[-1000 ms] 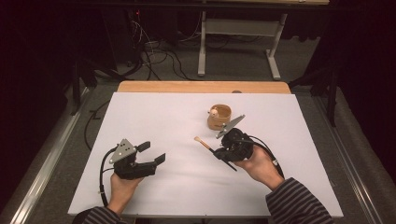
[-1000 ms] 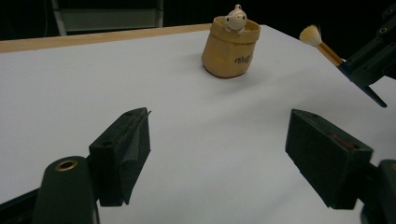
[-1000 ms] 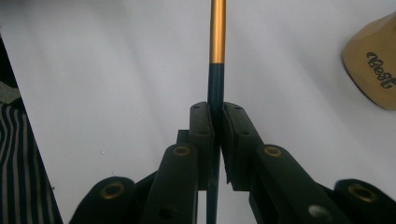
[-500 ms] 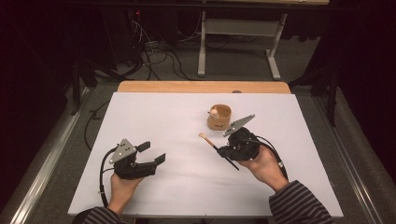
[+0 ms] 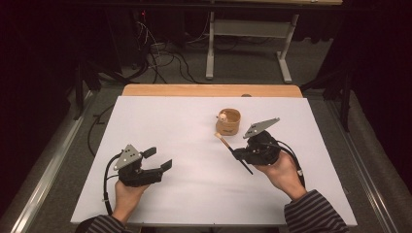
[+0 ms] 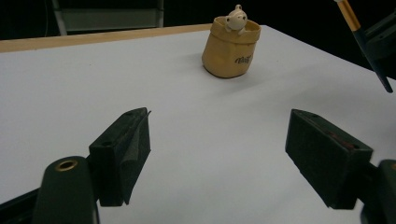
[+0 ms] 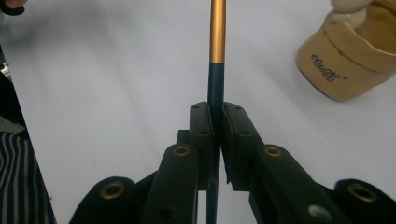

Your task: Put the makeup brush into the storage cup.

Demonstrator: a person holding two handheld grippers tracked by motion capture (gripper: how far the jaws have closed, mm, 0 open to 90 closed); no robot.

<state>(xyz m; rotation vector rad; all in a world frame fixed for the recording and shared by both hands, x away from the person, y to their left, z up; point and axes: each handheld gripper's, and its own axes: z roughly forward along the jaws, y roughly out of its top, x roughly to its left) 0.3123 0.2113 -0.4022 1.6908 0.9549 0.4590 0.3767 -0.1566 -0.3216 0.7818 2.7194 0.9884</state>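
Note:
A tan pot (image 5: 228, 122) with a small bear figure on its rim stands on the white sheet (image 5: 194, 126), right of centre. My right gripper (image 5: 237, 154) is shut on a thin brush (image 5: 227, 144) with a dark handle and a gold ferrule; its pale tip points toward the pot's base. In the right gripper view the jaws clamp the brush (image 7: 217, 42) upright, and the pot (image 7: 348, 60) is at the upper right. My left gripper (image 5: 158, 159) rests at the front left, open with nothing between its jaws; its own view faces the pot (image 6: 231, 46).
A wooden table edge (image 5: 209, 90) borders the sheet at the back. Beyond it are a metal desk frame (image 5: 248, 43) and floor cables (image 5: 160, 53). Striped sleeves enter from the bottom. Metal rails run along both sides.
My right hand has carried the brush to the right and a little away, so its tip is closer to the pot. The left gripper has stayed where it was.

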